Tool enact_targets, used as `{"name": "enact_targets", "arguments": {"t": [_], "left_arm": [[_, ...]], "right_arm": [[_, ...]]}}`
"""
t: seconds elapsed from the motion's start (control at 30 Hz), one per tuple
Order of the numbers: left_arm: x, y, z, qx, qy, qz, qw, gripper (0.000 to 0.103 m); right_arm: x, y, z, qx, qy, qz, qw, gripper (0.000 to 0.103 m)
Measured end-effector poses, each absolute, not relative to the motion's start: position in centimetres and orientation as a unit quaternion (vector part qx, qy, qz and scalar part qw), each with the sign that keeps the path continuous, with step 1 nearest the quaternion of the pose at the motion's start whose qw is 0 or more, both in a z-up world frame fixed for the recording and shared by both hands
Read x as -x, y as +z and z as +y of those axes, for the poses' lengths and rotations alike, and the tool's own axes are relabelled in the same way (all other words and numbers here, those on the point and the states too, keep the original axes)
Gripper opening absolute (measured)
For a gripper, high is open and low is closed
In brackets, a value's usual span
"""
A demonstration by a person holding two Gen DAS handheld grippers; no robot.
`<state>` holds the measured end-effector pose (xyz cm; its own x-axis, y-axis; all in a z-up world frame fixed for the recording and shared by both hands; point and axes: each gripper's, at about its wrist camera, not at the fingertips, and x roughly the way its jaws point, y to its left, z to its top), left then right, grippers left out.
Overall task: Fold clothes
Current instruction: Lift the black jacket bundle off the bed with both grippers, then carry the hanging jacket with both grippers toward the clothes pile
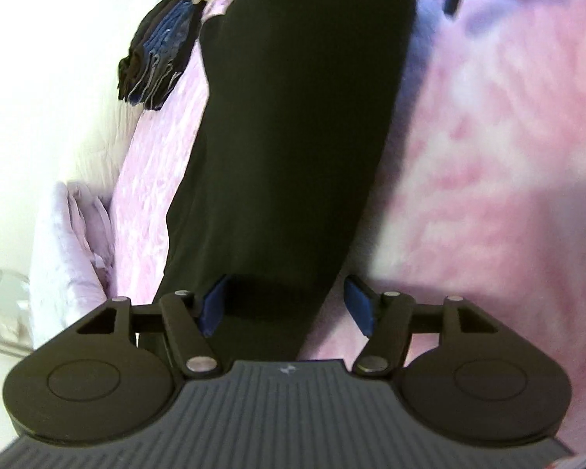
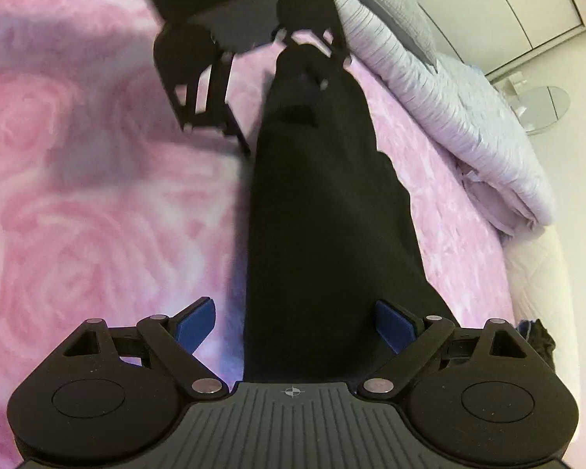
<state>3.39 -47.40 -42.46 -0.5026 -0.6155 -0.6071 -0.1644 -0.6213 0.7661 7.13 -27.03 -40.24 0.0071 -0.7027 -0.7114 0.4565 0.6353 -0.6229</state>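
So the black garment [image 2: 324, 215] is lying as a long narrow strip on the pink bedspread [image 2: 78, 195], both long edges free. Left gripper [image 1: 287, 305] and right gripper [image 2: 295, 324] sit at opposite ends, jaws spread, pinching nothing. Folded stack [image 1: 156, 54] sits near the bed's edge; bare bedspread on the other side.

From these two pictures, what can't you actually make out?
- Black garment: its type; both views show one dark strip without detail, its near end hidden under the tongs.
- Folded stack: item count; small, left view.
- Left tongs: blurred in the right view.
- Round glass object: unclear, at the right view's edge.
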Motion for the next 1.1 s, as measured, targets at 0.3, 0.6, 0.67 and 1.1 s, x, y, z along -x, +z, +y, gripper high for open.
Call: {"name": "enact_targets", "arguments": {"t": [0.3, 0.6, 0.67, 1.1], "left_arm": [[-1.6, -43.4, -50.4, -0.496, -0.740, -0.417, 0.181, 0.062], [1.3, -41.8, -46.4, -0.502, -0.748, -0.395, 0.179, 0.060], [1.8, -42.6, -45.5, -0.507, -0.742, -0.399, 0.182, 0.060], [1.2, -44.0, -46.0, -0.491, -0.728, -0.452, 0.158, 0.072]], "right_arm": [[-4.9, -45.4, -26.6, 0.234, -0.378, 0.622, 0.644, 0.076], [1.1, -41.9, -28.2, 0.193, -0.384, 0.617, 0.659, 0.050], [0.9, -42.3, -27.2, 0.205, -0.380, 0.625, 0.650, 0.068], [-6.1, -47.5, -30.1, 0.243, -0.405, 0.638, 0.608, 0.090]]}}
